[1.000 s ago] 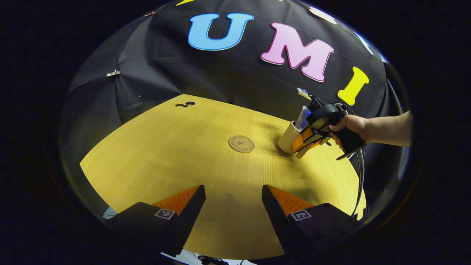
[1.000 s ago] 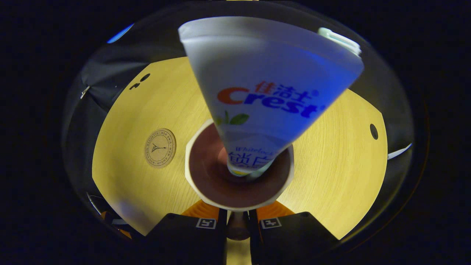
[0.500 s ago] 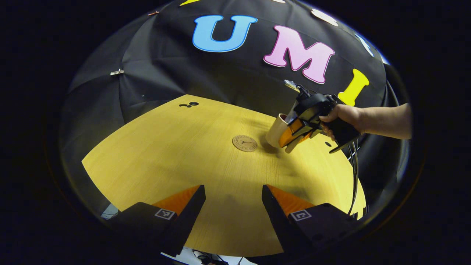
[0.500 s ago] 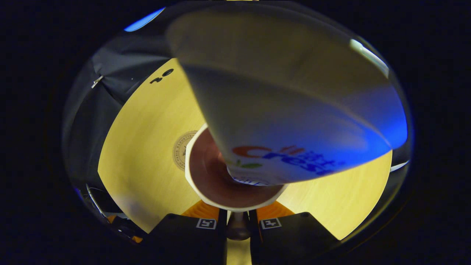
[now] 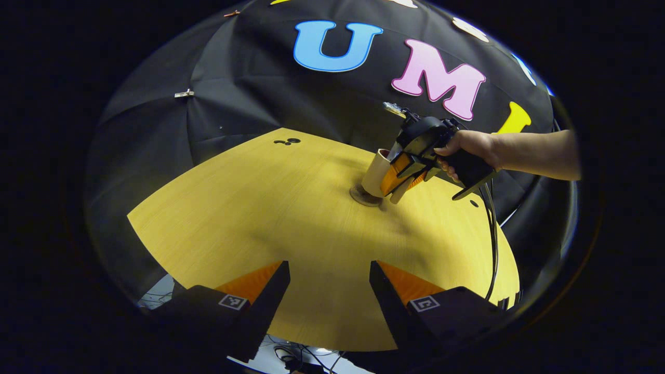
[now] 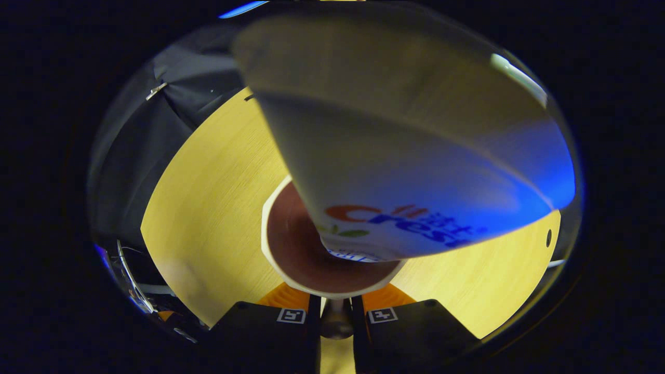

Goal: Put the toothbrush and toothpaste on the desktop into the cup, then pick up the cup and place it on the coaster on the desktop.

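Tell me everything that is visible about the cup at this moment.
The cup is a pale cream beaker with a brown inside, seemingly ceramic or plastic. It tilts slightly over the round coaster; whether its base rests there is unclear. The right gripper clamps its side wall, a hand holding the gripper. A toothpaste tube stands inside it, leaning out over the rim.

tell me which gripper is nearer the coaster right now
Right. The right gripper holds the cup directly over the coaster. The left gripper is open at the near edge of the table, well away from it.
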Motion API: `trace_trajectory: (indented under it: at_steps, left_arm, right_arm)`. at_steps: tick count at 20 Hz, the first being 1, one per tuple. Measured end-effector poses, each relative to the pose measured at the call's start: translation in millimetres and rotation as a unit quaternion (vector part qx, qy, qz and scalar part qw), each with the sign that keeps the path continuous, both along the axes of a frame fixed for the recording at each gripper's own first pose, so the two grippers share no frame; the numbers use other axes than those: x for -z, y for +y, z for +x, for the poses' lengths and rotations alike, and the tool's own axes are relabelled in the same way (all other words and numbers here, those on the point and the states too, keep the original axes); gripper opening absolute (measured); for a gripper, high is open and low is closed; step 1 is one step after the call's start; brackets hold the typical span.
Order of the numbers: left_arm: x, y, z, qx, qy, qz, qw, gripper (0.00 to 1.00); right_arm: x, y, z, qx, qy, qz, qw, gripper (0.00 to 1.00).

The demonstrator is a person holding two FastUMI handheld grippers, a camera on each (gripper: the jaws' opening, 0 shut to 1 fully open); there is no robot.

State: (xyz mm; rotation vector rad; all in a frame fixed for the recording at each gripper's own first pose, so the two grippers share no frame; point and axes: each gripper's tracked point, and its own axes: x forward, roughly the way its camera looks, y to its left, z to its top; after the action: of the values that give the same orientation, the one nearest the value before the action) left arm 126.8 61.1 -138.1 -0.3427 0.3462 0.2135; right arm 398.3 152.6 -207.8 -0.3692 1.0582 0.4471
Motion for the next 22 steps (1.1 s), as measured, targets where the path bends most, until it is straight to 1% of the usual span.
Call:
trace_trajectory:
  at_steps: [2,6,7,8,10,12,13,14,15,16,19,20,22]
  left_arm:
    - [2.7,7.9,-5.5,-0.011,0.002,-0.007,1.000,0.97]
    - [8.0,18.5,-15.8,-0.023,0.006,-0.016,1.000,0.98]
    - [7.4,20.6,-16.9,-0.024,0.007,-0.015,1.000,0.98]
    - [7.3,23.1,-17.8,-0.026,0.006,-0.012,1.000,0.98]
    - [5.1,26.9,-19.9,-0.027,0.006,-0.009,1.000,0.98]
    - [0.9,28.9,-20.4,-0.028,0.004,-0.007,1.000,0.98]
    - [-1.6,28.8,-21.1,-0.028,0.003,-0.005,1.000,0.98]
    - [-4.2,28.6,-22.1,-0.027,0.001,-0.003,1.000,0.97]
    - [-8.2,28.6,-23.1,-0.025,-0.001,-0.001,1.000,0.98]
    - [-12.1,28.0,-25.2,-0.023,-0.004,0.002,1.000,0.98]
    - [-26.1,24.6,-29.7,-0.011,-0.017,0.012,1.000,0.98]
    - [-30.0,23.3,-31.1,-0.006,-0.021,0.017,1.000,0.98]
    - [-40.4,20.1,-34.2,0.005,-0.032,0.024,0.999,0.98]
  right_arm:
    - [5.4,2.9,2.5,-0.002,-0.005,-0.013,1.000,0.29]
    - [12.6,3.7,0.8,-0.001,0.004,-0.030,1.000,0.28]
    - [11.7,5.7,2.3,0.000,0.001,-0.034,0.999,0.22]
    - [13.5,8.2,1.5,-0.001,0.002,-0.034,0.999,0.29]
    - [11.4,6.1,-0.1,0.003,0.005,-0.041,0.999,0.29]
    - [6.0,4.8,-5.3,0.001,0.005,-0.039,0.999,0.32]
    - [4.5,8.0,-5.6,-0.001,0.005,-0.035,0.999,0.28]
    - [-0.9,9.1,-7.6,-0.001,-0.002,-0.032,0.999,0.32]
    - [-6.6,10.3,-7.8,0.000,-0.009,-0.029,1.000,0.42]
    - [-13.9,12.2,-9.9,0.001,-0.014,-0.023,1.000,0.46]
    - [-37.7,10.1,-27.1,0.005,-0.027,0.000,1.000,0.95]
    - [-49.0,8.6,-33.4,0.009,-0.034,0.008,0.999,0.98]
    - [-76.0,1.7,-50.7,0.016,-0.059,0.028,0.998,0.97]
